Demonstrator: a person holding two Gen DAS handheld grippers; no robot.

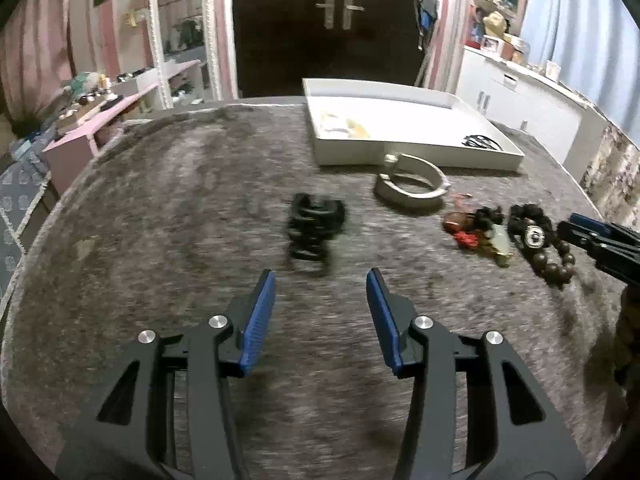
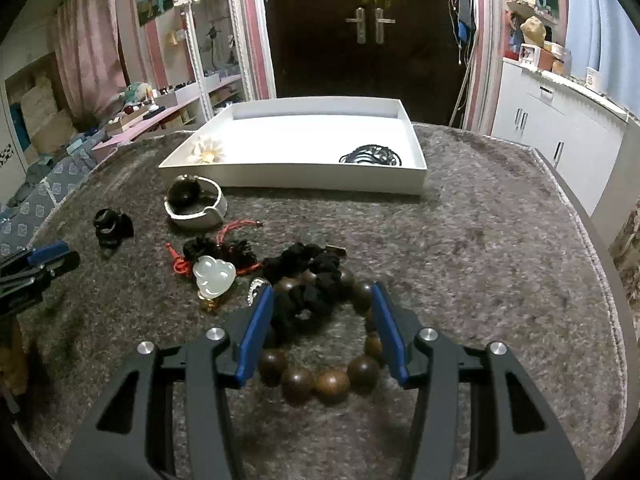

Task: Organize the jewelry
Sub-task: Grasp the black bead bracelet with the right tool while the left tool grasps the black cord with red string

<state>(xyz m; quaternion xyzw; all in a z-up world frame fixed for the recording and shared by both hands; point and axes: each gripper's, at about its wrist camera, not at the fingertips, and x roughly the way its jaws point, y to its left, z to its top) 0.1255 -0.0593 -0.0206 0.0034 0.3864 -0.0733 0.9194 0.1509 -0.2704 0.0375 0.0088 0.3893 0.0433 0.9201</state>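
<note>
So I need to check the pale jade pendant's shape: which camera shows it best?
The right wrist view: the pale jade pendant lies close, sharp and unobstructed. The left wrist view shows the pendant small, blurred, at the far right.

1. A home room, or perhaps a small jewelry shop — pink curtains [image 2: 86, 52] are hanging beside a dark double door [image 2: 370, 28].
2. White cabinets [image 2: 560, 128] and pink shelves [image 2: 180, 106] are holding trinkets around a grey felt-covered table [image 2: 500, 260].

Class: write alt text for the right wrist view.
An open gripper straddles a wooden bead bracelet and black scrunchie on a grey mat. A white tray lies beyond, a jade pendant to the left.
</note>
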